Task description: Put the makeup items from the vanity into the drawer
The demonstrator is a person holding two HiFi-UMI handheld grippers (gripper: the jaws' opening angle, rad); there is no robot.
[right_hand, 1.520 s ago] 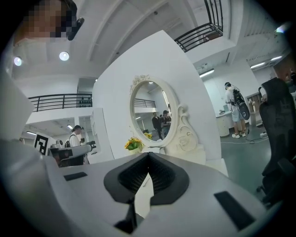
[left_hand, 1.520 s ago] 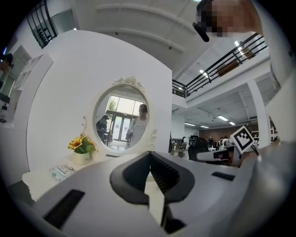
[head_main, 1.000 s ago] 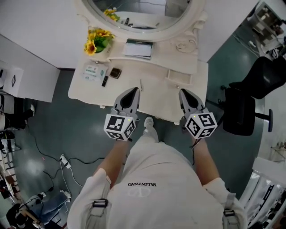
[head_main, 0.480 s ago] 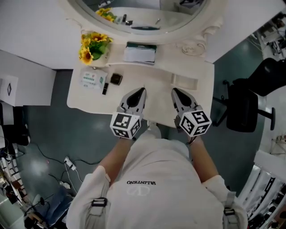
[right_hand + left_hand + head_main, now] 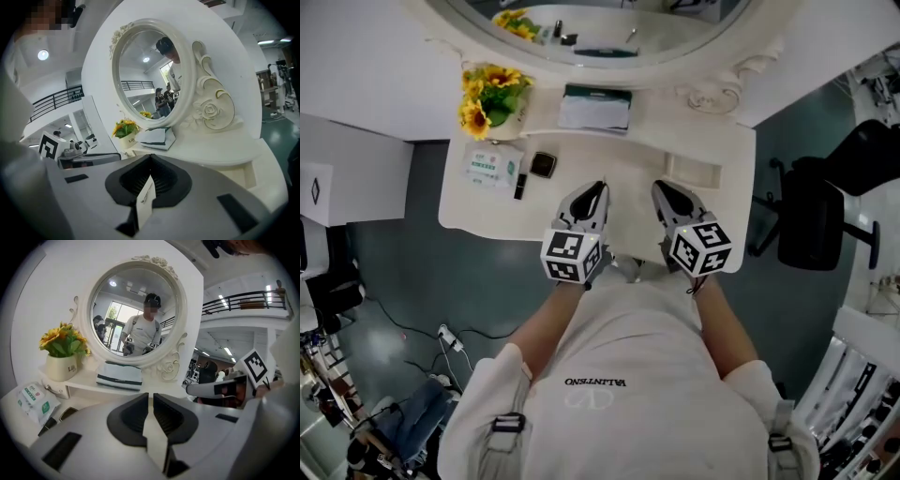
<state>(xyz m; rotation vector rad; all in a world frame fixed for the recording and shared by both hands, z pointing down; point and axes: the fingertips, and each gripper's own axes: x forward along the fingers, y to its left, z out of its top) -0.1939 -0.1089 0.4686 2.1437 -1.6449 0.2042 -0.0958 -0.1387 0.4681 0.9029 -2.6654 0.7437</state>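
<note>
On the left of the cream vanity top lie a dark square compact, a slim black tube and a white-and-green packet. The left gripper view shows the same packet and compact at lower left. My left gripper is shut and empty over the vanity's front middle, right of those items. My right gripper is beside it, also shut with nothing held. I see no drawer front in the head view.
A round mirror rises at the back, with a sunflower pot and a striped folded pouch on the shelf below it. A shallow recess sits at the right of the top. A black office chair stands to the right.
Both grippers have drawn closer together and moved forward over the vanity's front edge, sinking a little. Both stay shut and empty.
</note>
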